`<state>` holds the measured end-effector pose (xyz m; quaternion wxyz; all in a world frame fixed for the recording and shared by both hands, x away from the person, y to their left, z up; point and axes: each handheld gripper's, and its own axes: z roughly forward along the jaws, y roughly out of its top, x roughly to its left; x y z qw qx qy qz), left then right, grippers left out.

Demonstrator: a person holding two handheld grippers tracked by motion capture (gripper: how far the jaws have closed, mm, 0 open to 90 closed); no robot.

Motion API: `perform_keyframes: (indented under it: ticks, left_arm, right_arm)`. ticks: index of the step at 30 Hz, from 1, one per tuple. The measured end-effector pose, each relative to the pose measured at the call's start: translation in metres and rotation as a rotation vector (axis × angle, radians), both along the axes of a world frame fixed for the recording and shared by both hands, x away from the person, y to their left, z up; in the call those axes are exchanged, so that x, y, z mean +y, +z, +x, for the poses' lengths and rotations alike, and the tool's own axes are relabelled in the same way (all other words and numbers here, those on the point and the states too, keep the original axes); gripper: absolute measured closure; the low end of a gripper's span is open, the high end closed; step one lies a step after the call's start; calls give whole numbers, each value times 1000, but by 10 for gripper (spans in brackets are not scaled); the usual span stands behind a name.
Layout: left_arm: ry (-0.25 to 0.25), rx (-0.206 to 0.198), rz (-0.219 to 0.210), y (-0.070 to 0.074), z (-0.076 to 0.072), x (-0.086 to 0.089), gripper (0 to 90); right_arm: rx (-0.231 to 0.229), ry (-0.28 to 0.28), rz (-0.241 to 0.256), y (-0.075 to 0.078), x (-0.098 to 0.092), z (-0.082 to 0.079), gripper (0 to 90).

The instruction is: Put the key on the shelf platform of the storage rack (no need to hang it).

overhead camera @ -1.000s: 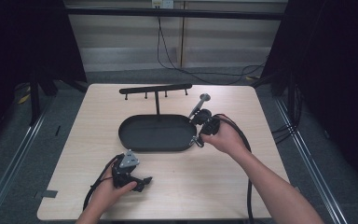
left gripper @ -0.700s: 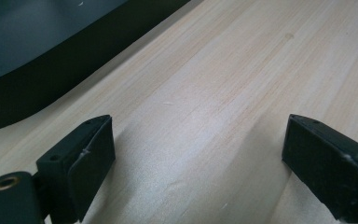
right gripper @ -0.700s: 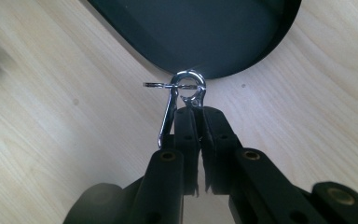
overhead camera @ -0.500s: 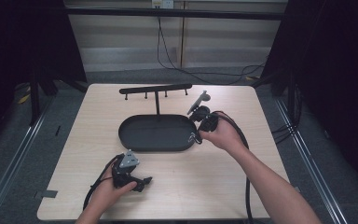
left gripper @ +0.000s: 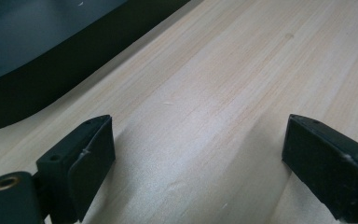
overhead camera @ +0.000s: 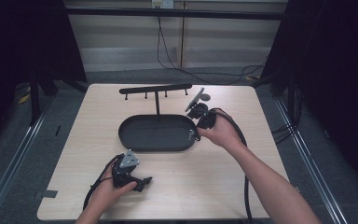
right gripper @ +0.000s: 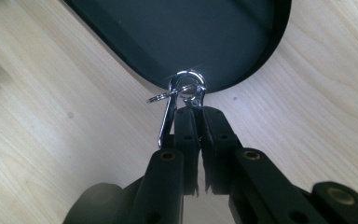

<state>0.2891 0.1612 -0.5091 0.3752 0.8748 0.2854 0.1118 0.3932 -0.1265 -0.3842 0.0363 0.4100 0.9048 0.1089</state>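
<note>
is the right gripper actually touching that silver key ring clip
Touching. In the right gripper view the right gripper has its jaws closed together on the silver key ring clip, whose ring sticks out past the tips above the black tray.

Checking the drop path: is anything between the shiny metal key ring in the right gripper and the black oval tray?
Nothing visible: the metal key ring hangs at the black oval tray's rim.

Table (overhead camera: 214, 186) was pale wood with fine straight grain. Oval tray (overhead camera: 156, 145) was matte black, as was the hook rack (overhead camera: 154, 88) at the far side. Both grippers, left (overhead camera: 142, 182) and right (overhead camera: 194, 135), were black. Clip (right gripper: 182, 93) was shiny silver metal. Cables were black.
</note>
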Motion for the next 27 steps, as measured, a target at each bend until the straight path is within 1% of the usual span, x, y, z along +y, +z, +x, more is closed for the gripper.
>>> perform_keyframes:
  ticks: [1, 2, 3, 5, 10, 14, 16, 20, 27]
  left_arm:
    - [0, 0, 0, 0, 0, 0, 90]
    - [-1, 1, 0, 0, 0, 0, 90]
    - [0, 0, -1, 0, 0, 0, 90]
    - [-1, 1, -1, 0, 0, 0, 90]
    - [-1, 1, -1, 0, 0, 0, 90]
    - [-1, 0, 0, 0, 0, 0, 90]
    - [-1, 3, -2, 0, 0, 0, 90]
    - [-1, 1, 0, 0, 0, 0, 90]
    - [-1, 1, 0, 0, 0, 0, 90]
  right_arm:
    - [-4, 7, -2, 0, 0, 1, 855]
    - [0, 0, -4, 0, 2, 1, 855]
    - [-6, 8, -2, 0, 2, 2, 855]
    - [-5, 5, 5, 0, 3, 3, 855]
    - [-1, -12, 5, -3, 5, 7, 855]
    - [-7, -23, 15, -5, 5, 11, 855]
    - [-14, -24, 11, -5, 5, 13, 855]
    - [-9, -33, 21, -7, 5, 16, 855]
    - [-13, -31, 13, -8, 9, 18, 855]
